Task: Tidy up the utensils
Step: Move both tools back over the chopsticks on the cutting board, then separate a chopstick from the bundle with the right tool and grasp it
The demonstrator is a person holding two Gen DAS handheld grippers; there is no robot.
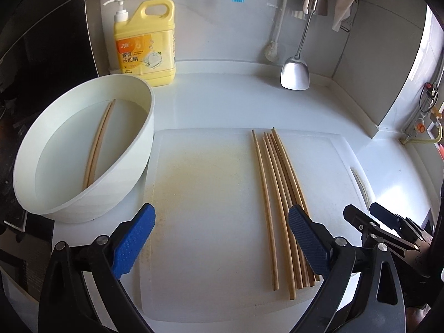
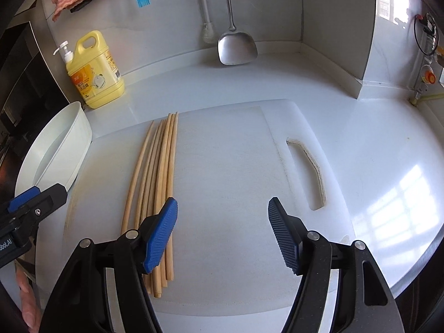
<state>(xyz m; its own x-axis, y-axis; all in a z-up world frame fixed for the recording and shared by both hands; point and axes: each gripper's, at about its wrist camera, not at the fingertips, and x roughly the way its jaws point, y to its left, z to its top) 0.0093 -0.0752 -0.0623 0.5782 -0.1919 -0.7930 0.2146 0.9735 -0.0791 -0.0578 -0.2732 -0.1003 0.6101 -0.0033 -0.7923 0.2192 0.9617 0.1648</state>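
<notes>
Both the left gripper [image 1: 222,238] and right gripper [image 2: 223,231] are held open, empty, over loose wooden chopsticks [image 1: 280,194] at twelve o'clock on the white cutting board [image 1: 208,194].

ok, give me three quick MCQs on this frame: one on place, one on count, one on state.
1. Where does the chopstick bundle lie?
A. in the basin
B. on the cutting board
C. beside the soap bottle

2. How many chopsticks are in the white basin?
A. none
B. two
C. five

3. What does the right gripper hold?
A. nothing, jaws open
B. a chopstick
C. the spatula

Answers:
1 B, the bundle rests on the board's surface.
2 B, one pair lies in the water.
3 A, bare board shows between its pads.
</notes>
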